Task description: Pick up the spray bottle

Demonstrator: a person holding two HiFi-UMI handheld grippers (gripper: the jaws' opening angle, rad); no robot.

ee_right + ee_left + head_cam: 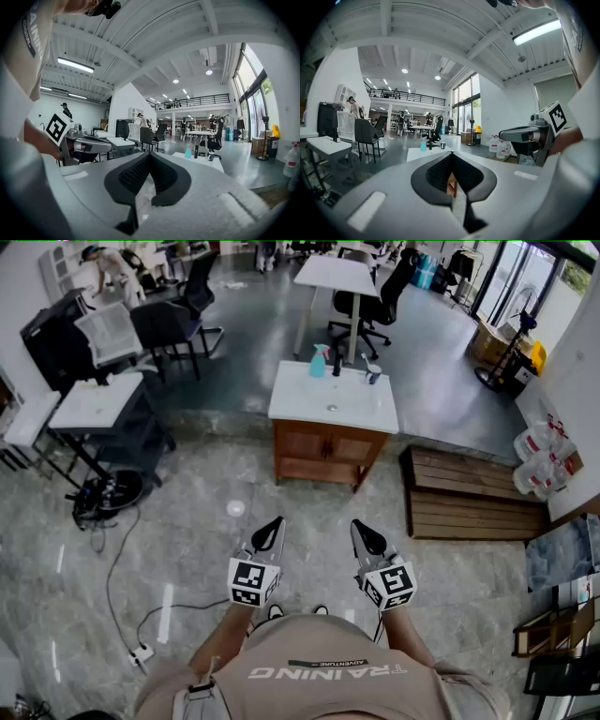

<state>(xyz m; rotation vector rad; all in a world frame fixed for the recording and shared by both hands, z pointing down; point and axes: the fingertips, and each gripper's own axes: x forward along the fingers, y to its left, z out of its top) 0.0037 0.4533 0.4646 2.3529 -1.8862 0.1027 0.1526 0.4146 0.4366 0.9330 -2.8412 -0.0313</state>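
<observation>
Head view: the person stands on a grey marble floor with the left gripper (275,524) and the right gripper (361,527) held close to the body, side by side. The pale blue plastic spray bottle (319,361) stands upright at the back edge of a white sink countertop (300,404) on a brown wooden cabinet, well apart from both tools.

Left gripper view: its black ridged jaws are pressed together at the tips with nothing between them. The spray bottle (423,146) is small and far ahead on the countertop.

Right gripper view: these jaws also meet at the tips, pinching nothing, and the bottle (188,151) stands distant beside a dark bottle (196,152).

By my reading, nothing of the pick-up is done: walking to the sink, parting a gripper's jaws and grasping the bottle all remain.
</observation>
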